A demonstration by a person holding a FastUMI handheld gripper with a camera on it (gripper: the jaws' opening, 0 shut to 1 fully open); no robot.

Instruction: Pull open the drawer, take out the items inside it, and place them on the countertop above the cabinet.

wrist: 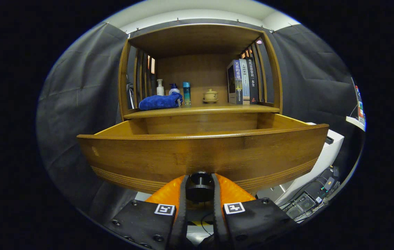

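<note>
Drawer [202,152] pulled out, centre frame, front panel just ahead of gripper [199,189] | fingers narrow, clamped on dark round knob [199,185] | contents hidden behind panel | risk: overpull drops drawer off its runners; countertop [217,109] crowded near blue cloth [160,101].

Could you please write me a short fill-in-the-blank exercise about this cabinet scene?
1. The gripper is shut on the drawer's dark round ____.
2. The drawer stands pulled ____.
3. On the countertop, the blue cloth lies in front of the three ____.
4. The small lidded teacup stands between the bottles and the upright ____.

Missing words: knob; open; bottles; books
</note>
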